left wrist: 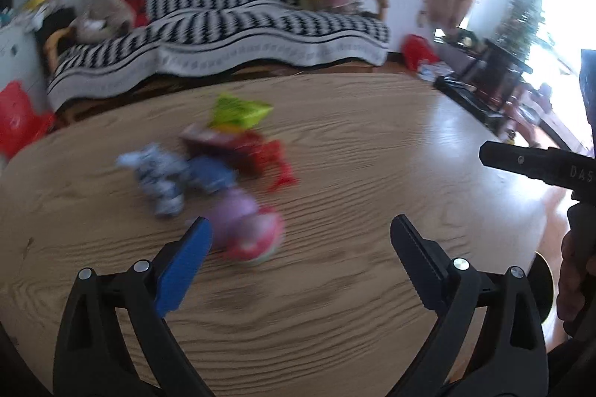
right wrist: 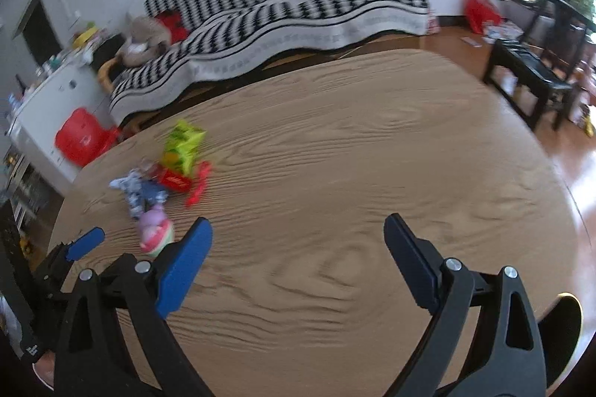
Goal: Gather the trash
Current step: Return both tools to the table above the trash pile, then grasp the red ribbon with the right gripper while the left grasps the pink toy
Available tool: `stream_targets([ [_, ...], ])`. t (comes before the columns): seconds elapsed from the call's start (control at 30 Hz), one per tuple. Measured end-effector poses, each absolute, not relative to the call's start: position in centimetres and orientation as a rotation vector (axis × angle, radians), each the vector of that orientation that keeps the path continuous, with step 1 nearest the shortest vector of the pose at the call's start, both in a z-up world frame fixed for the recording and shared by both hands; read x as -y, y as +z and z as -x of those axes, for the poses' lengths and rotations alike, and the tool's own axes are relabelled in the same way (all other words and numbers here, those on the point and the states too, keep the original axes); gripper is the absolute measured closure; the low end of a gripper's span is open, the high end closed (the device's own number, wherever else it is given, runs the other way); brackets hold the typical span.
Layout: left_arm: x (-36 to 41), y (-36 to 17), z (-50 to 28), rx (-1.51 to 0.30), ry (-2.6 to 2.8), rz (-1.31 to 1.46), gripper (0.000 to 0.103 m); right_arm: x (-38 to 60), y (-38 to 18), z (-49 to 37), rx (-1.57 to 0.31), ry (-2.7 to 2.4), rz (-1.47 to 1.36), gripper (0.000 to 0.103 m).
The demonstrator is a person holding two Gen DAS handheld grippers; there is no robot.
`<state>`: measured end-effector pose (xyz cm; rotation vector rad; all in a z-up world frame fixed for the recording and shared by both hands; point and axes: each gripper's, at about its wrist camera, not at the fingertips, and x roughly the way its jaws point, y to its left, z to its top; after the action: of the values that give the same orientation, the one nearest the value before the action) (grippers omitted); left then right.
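Observation:
A small pile of trash lies on the wooden table (left wrist: 354,143): a green wrapper (left wrist: 238,112), a red packet (left wrist: 231,145), a blue-and-white wrapper (left wrist: 160,177) and a pink-and-red wrapper (left wrist: 246,229). My left gripper (left wrist: 300,229) is open and empty, and its blue finger is just beside the pink wrapper. In the right wrist view the same pile sits to the left, with the green wrapper (right wrist: 182,143) and the pink wrapper (right wrist: 156,231). My right gripper (right wrist: 298,227) is open and empty above bare table (right wrist: 354,155), to the right of the pile. Both views are motion-blurred.
A sofa with a black-and-white zigzag cover (right wrist: 298,9) stands behind the table. A red plastic stool (right wrist: 80,136) and a white cabinet (right wrist: 48,99) are on the left, and a black bench (right wrist: 529,73) on the right. A person's hand (left wrist: 573,278) shows at the right edge.

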<state>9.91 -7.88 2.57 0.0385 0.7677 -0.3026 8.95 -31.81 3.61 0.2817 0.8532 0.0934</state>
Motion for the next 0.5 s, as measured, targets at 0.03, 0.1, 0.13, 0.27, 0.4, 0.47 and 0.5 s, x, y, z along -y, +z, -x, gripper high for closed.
stream_targets([
  [0.03,7.0,2.5,-10.0,-0.773,-0.294,-0.034,0.009,30.6,3.3,-9.7,-0.863,0.114,-0.275,0.013],
  [0.1,6.1,1.9,-10.5,-0.787,-0.282,-0.024,0.009,28.8,2.8,-11.0,-0.880,0.144,-0.263,0.013],
  [0.13,5.8,1.4,-10.7,-0.799,-0.275,-0.021,0.009,27.9,2.5,-11.7,-0.891,0.157,-0.258,0.013],
  [0.27,5.5,-0.6,-12.5,-0.854,-0.232,0.006,0.009,24.6,1.0,-14.7,-0.942,0.210,-0.209,0.013],
  [0.4,5.0,-2.3,-14.0,-0.902,-0.202,0.056,0.009,21.6,-0.4,-17.7,-0.966,0.226,-0.137,0.015],
  [0.47,4.9,-2.8,-14.4,-0.909,-0.187,0.070,0.009,20.5,-1.1,-18.9,-0.985,0.235,-0.120,0.018],
  [0.5,4.8,-3.0,-14.7,-0.914,-0.180,0.082,0.009,20.2,-1.4,-19.4,-0.992,0.238,-0.115,0.021],
])
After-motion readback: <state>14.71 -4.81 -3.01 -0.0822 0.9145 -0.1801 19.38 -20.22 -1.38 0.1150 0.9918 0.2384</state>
